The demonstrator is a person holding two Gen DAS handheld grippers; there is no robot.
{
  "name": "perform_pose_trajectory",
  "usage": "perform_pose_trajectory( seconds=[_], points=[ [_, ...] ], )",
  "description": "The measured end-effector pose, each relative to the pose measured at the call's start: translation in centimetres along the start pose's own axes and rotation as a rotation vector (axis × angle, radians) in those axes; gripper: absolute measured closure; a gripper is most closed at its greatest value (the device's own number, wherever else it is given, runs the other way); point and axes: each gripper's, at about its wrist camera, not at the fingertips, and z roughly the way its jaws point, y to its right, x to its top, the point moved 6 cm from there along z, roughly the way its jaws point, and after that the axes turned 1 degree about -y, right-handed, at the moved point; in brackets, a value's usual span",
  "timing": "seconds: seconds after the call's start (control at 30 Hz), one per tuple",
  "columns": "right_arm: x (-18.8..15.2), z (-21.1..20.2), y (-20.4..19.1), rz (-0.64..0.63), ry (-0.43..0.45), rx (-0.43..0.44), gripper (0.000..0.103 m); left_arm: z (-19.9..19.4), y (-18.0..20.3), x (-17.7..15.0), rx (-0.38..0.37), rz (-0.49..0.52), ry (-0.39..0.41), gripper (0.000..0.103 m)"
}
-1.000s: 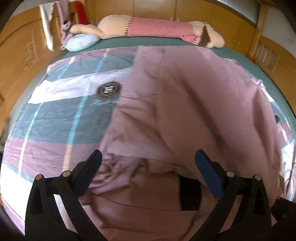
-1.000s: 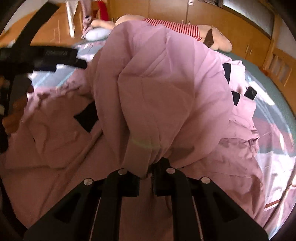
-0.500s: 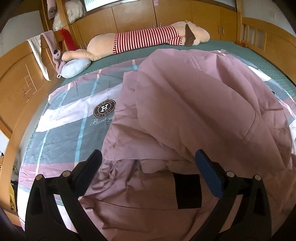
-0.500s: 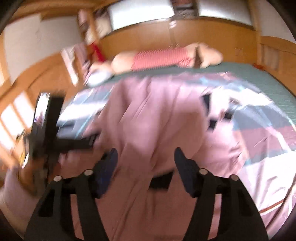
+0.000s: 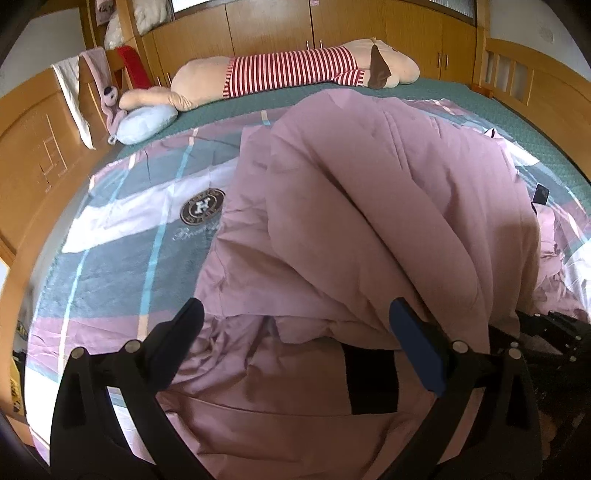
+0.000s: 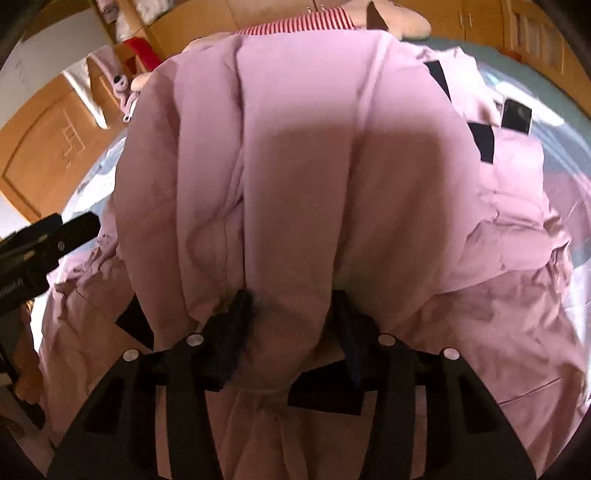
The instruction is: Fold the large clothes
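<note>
A large pink padded jacket (image 5: 369, 221) with black patches lies on the bed, one part folded over in a thick bulge. It fills the right wrist view (image 6: 314, 166). My left gripper (image 5: 295, 347) is open and empty, its jaws wide apart just above the jacket's near edge. My right gripper (image 6: 291, 321) has its jaws partly apart around a thick fold of the jacket, with the fabric bunched between them. The right gripper's body shows at the right edge of the left wrist view (image 5: 546, 343).
The bed carries a plaid sheet (image 5: 122, 258) of pink, grey and white with a round logo (image 5: 202, 206). A long striped plush toy (image 5: 295, 74) and a light blue pillow (image 5: 146, 120) lie at the far side. Wooden cabinets (image 5: 332, 26) line the wall.
My right gripper was shut on the jacket, then opened away from it, and now sits around the thick fold again. My left gripper stayed open and tilted up slightly.
</note>
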Motion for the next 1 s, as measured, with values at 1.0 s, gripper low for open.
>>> perform_pose_trajectory(
  seconds=[1.0],
  points=[
    [-1.0,0.3,-0.6,-0.106,0.206,-0.112,0.03,3.2,2.9,-1.2,-0.121,-0.173,-0.018,0.002]
  ],
)
